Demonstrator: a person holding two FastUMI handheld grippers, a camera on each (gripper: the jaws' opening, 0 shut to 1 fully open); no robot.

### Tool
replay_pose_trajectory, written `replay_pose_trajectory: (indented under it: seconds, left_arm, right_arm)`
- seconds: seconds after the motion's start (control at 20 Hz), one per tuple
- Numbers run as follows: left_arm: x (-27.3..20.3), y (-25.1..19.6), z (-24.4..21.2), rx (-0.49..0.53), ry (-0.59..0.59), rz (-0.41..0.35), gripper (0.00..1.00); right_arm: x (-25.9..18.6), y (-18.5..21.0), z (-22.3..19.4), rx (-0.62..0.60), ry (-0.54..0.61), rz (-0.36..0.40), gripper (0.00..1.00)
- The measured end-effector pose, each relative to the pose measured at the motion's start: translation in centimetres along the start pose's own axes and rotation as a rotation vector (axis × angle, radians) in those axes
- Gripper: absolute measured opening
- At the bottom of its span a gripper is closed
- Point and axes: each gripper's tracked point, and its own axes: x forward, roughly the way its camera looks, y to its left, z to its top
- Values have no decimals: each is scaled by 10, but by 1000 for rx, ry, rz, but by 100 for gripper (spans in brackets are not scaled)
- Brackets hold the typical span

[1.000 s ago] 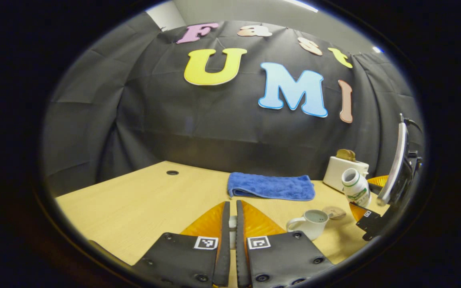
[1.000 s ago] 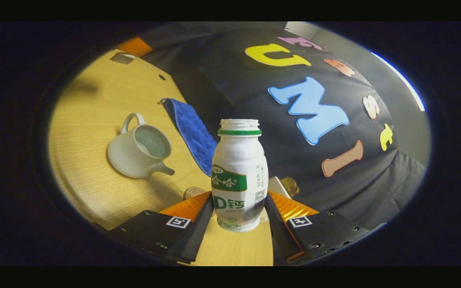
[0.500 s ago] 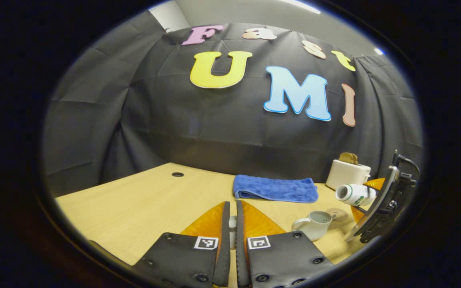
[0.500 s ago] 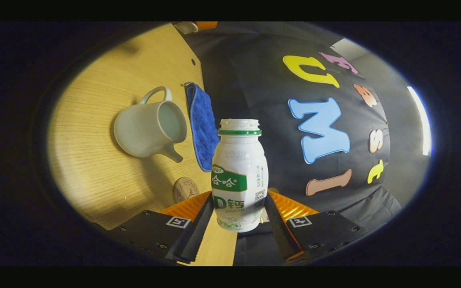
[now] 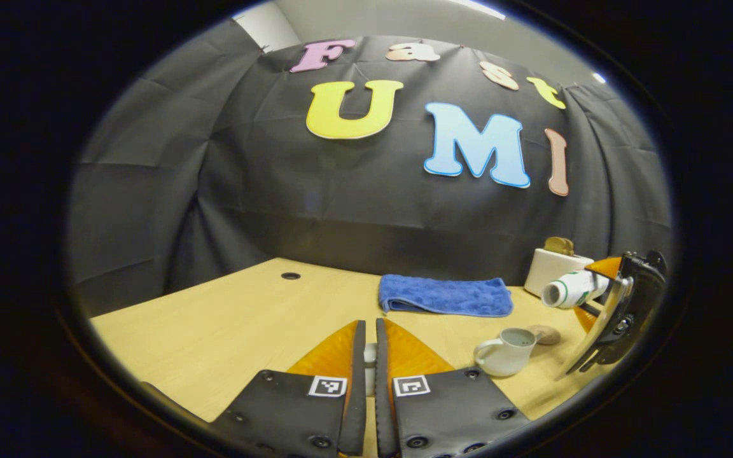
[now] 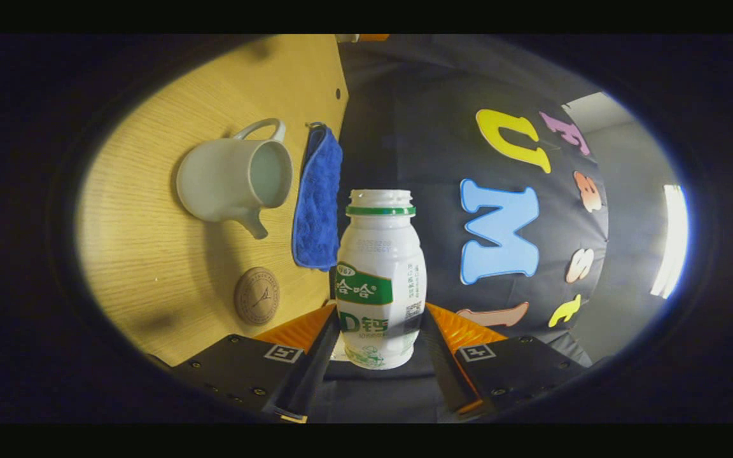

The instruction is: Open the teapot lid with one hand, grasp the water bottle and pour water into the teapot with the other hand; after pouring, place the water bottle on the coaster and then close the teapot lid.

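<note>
In the left gripper view, my left gripper (image 5: 366,334) is shut on a small white piece, the teapot lid (image 5: 370,353), held low over the table. The white teapot (image 5: 506,352) stands open at the right, with the round coaster (image 5: 546,334) just behind it. The white water bottle (image 5: 573,287) lies tipped on its side above and right of the teapot, its open mouth pointing left. My right gripper (image 6: 379,321) is shut on the bottle (image 6: 379,280). In the right gripper view, the teapot (image 6: 233,178) and coaster (image 6: 256,296) sit left of the bottle. No water stream shows.
A folded blue towel (image 5: 446,296) lies at the back of the wooden table (image 5: 226,324), near the black cloth wall. A white box-like appliance (image 5: 554,267) stands at the back right, behind the bottle. A small round hole (image 5: 290,276) is in the tabletop.
The right gripper has rolled the bottle from a slant to nearly level, its mouth swinging toward the teapot side. The left gripper has barely moved and keeps the lid.
</note>
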Motion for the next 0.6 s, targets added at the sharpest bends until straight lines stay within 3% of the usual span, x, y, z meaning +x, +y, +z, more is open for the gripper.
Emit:
replay_pose_trajectory:
  seconds: [0.5, 0.55, 0.6]
  left_arm:
    - [1, 0, -4, 4, 14, 10, 13]
    - [1, 0, -4, 3, 15, 9, 17]
    - [2, 0, -5, 4, 16, 8, 13]
  right_arm:
    - [2, -20, 6, -106, -40, -50, 74]
    - [2, -21, 6, -113, -42, -55, 74]
    - [2, -23, 6, -120, -44, -59, 74]
